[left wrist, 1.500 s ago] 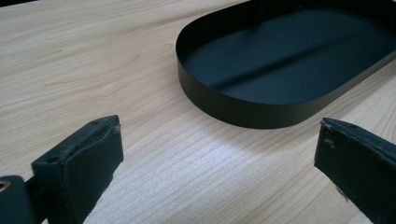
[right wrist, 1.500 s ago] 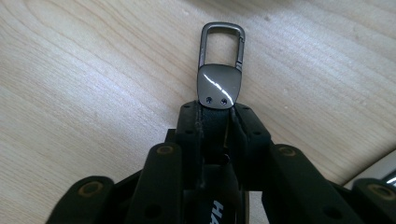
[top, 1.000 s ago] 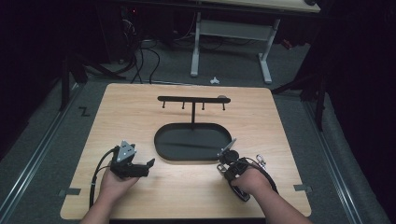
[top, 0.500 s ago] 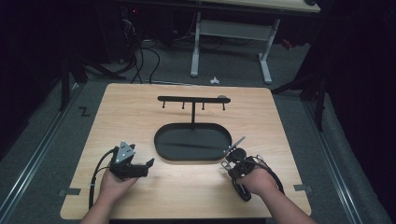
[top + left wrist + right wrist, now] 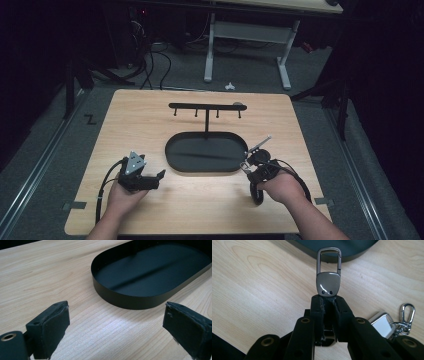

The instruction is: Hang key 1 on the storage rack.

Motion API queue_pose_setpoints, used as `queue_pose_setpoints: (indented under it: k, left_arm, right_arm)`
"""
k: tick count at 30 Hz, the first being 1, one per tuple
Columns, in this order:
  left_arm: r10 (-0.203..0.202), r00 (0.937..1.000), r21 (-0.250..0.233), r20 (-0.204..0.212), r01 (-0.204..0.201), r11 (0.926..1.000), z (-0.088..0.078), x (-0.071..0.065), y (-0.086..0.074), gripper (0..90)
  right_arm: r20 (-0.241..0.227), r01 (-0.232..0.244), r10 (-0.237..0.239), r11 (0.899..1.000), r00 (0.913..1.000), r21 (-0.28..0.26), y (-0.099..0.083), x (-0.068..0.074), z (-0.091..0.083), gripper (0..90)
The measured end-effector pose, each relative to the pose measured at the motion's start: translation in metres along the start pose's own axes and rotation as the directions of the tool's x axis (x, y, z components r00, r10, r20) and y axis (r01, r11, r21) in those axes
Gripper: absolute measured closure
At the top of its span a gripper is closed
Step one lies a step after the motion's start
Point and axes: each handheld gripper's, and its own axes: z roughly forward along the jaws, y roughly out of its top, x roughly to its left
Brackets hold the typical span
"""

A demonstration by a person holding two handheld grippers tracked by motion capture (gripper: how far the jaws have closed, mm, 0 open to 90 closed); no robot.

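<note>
In the high view, a light wooden desk (image 5: 150, 125) is seen carrying a black oval tray (image 5: 206, 152), from whose far side a thin post rises to the black hook rack (image 5: 206, 106) with four small pegs. The left tool (image 5: 159, 176) is held low over the desk, just left of the tray's near end, with its jaws apart and nothing between them; they have just been closing a little. The right tool (image 5: 246, 165) is held at the tray's right end, and a slim metal keychain clasp (image 5: 261, 143) is seen slanting up and away from its tip.

In the left gripper view, the two black pads (image 5: 56, 327) are seen standing wide apart over bare wood grain. The oval tray (image 5: 130, 300) lies just ahead and to the right, its low wall turned toward the camera, and its floor is dark and bare.

In the right gripper view, the jaws of the right tool (image 5: 328, 301) are pressed together on the lower end of the keychain clasp (image 5: 328, 285), which is held upright with its open rectangular loop at the top, above the desk and against the tray's near rim (image 5: 352, 257). A second keychain (image 5: 387, 323), with a silvery tag and a small snap hook (image 5: 407, 312), lies on the desk at the lower right.
</note>
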Motion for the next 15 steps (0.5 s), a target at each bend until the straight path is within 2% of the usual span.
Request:
queue_pose_setpoints:
  k: [3,15]
  left_arm:
    - [0.001,1.0000,-0.003,-0.001,-0.001,1.0000,-0.001,0.000,0.000,7.6]
    - [0.002,1.0000,-0.007,-0.004,-0.002,1.0000,-0.001,0.001,0.000,7.7]
  right_arm:
    - [0.010,0.014,-0.014,1.000,0.9999,-0.016,0.004,0.001,-0.006,79.9]
    - [0.016,0.002,-0.001,0.996,0.9999,-0.089,0.021,-0.002,-0.032,79.9]
